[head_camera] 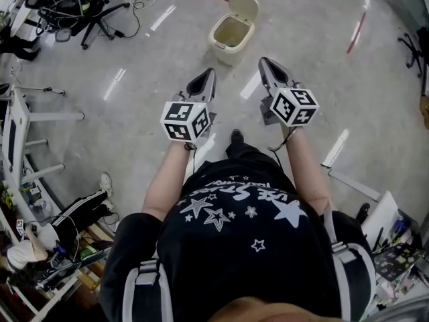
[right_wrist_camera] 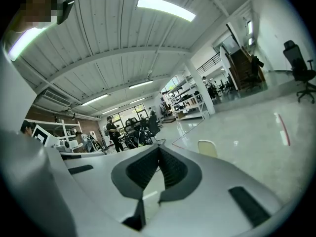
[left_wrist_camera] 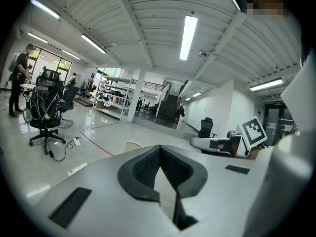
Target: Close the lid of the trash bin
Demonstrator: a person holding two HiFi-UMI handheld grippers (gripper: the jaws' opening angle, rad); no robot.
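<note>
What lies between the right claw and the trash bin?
Only glossy floor. The head view shows nothing else on the stretch from the right claw to the open trash bin.

I note both arms held forward of the torso, side by side and apart. The left forearm [head_camera: 166,180] and right forearm [head_camera: 310,173] are bare and angled down and away.

The left gripper [head_camera: 208,74] points to the far side. Its marker cube [head_camera: 186,121] sits at the near end, over the hand. In the left gripper view its jaws are closed, pads meeting at the tips [left_wrist_camera: 159,147].

The right gripper [head_camera: 263,63] lies slightly farther out, with its own cube [head_camera: 293,106] nearest me. Its jaws are likewise closed tip to tip [right_wrist_camera: 159,147]. The two noses converge slightly.
</note>
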